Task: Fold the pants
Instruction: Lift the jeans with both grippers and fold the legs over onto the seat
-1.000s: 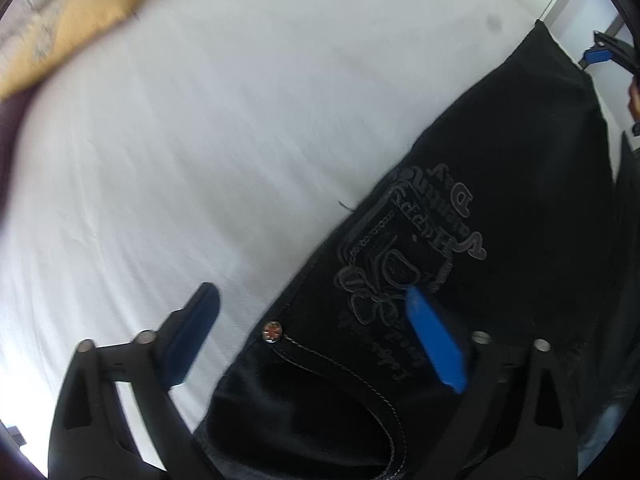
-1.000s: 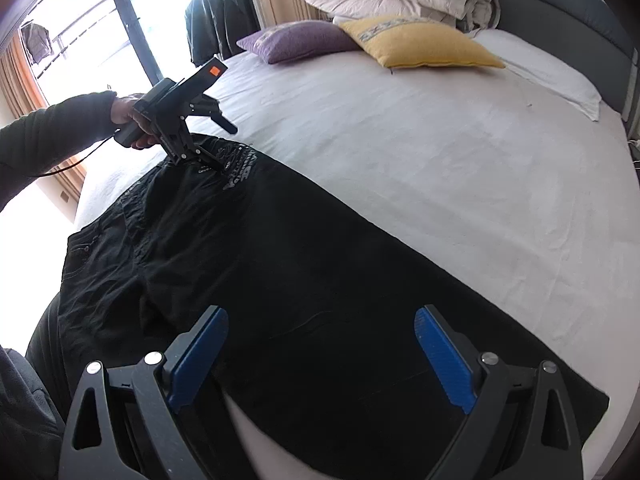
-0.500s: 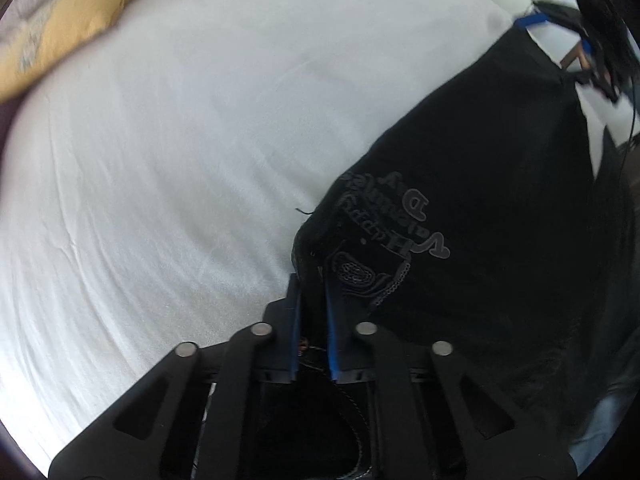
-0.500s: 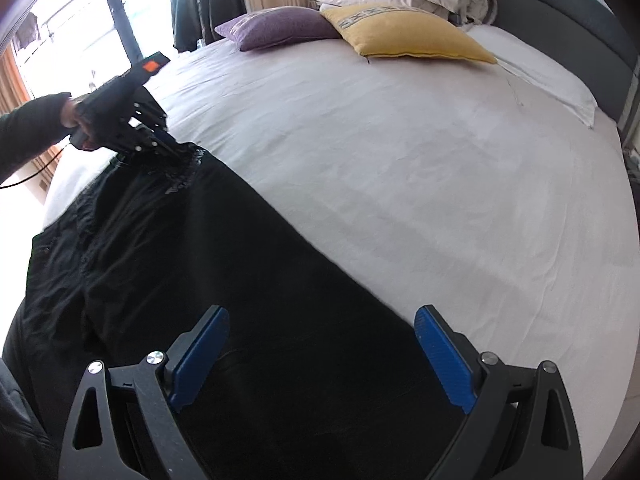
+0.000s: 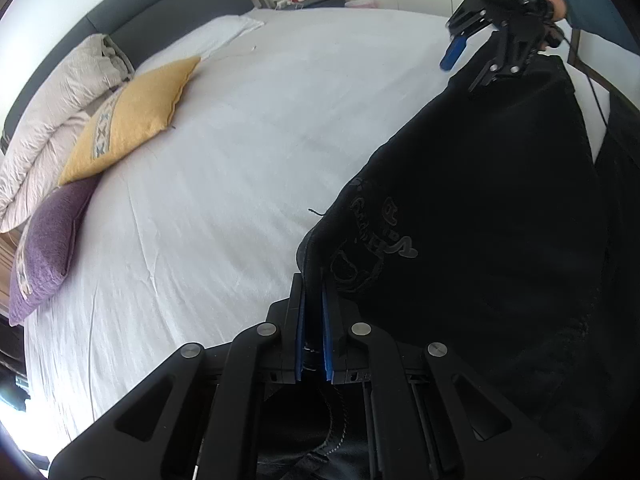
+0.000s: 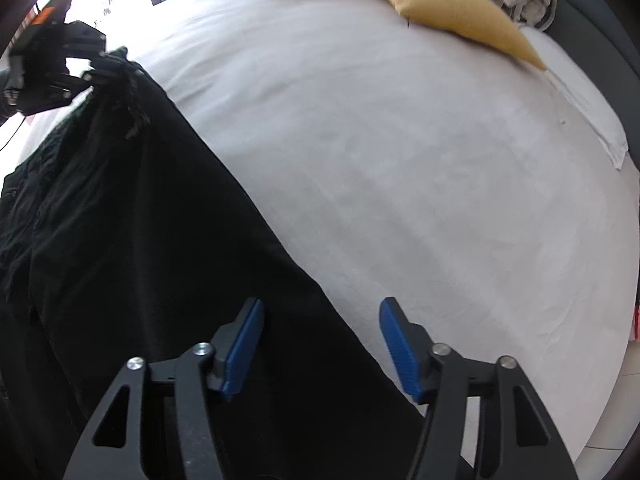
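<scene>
Where the white sheet of the bed runs back to a dark grey headboard, a yellow cushion, a purple cushion and a rolled pale duvet lie in a row, with a white pillow beyond them; bright window glare washes out the far corner in the right wrist view. Black pants lie along one side of the bed, printed patch uppermost. Left gripper has its blue fingers pressed together on a bunched edge of the pants near the print. Right gripper has its fingers spread wide over the edge of the pants, gripping nothing; whether they touch the cloth I cannot tell. Lower folds of the pants are too dark to read, and the fabric nearest the left camera is hidden behind the gripper body
</scene>
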Motion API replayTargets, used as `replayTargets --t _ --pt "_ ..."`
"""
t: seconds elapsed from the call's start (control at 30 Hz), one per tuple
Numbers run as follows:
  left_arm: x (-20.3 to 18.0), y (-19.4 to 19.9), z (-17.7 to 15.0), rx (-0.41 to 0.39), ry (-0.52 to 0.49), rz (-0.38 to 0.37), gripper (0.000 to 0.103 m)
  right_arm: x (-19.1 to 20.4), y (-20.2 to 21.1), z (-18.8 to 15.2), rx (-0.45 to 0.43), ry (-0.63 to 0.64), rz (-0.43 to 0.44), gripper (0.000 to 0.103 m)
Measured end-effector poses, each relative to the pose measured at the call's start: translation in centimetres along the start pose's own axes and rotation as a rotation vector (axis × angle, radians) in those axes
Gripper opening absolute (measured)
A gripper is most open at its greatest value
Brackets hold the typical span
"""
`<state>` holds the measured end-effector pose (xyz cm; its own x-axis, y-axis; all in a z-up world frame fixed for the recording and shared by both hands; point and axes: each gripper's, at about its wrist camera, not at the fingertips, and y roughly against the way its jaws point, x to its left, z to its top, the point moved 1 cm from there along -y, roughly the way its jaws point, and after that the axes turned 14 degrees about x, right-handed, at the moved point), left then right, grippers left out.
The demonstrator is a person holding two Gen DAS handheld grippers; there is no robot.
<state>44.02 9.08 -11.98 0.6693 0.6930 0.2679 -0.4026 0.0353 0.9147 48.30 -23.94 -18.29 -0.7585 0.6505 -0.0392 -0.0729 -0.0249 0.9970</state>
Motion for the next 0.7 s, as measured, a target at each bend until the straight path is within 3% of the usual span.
replayTargets --t 0.13,0.2,0.3,0.5,0.7 --pt "0.0 0.6 -1.0 -0.02 0.008 0.004 0.006 0.2 -0.5 -0.3 0.029 0.018 0.018 0.037" --pt "-0.3 1.2 -1.5 -0.032 0.01 0.006 0.006 0.2 -0.3 -0.4 0.043 0.021 0.009 0.02" --pt "-1.1 2.5 -2.1 -0.045 0.011 0.014 0.006 0.6 0.3 -0.5 0.053 0.03 -0.028 0.008" --pt "-1.9 5.7 -3.4 -0.095 0.03 0.042 0.006 2.7 4.3 -1.7 -0.013 0.044 -0.149 0.004" --pt "-4.8 10.7 -5.5 -0.149 0.027 0.066 0.006 6.9 10.2 -6.0 -0.122 0.017 -0.241 0.004"
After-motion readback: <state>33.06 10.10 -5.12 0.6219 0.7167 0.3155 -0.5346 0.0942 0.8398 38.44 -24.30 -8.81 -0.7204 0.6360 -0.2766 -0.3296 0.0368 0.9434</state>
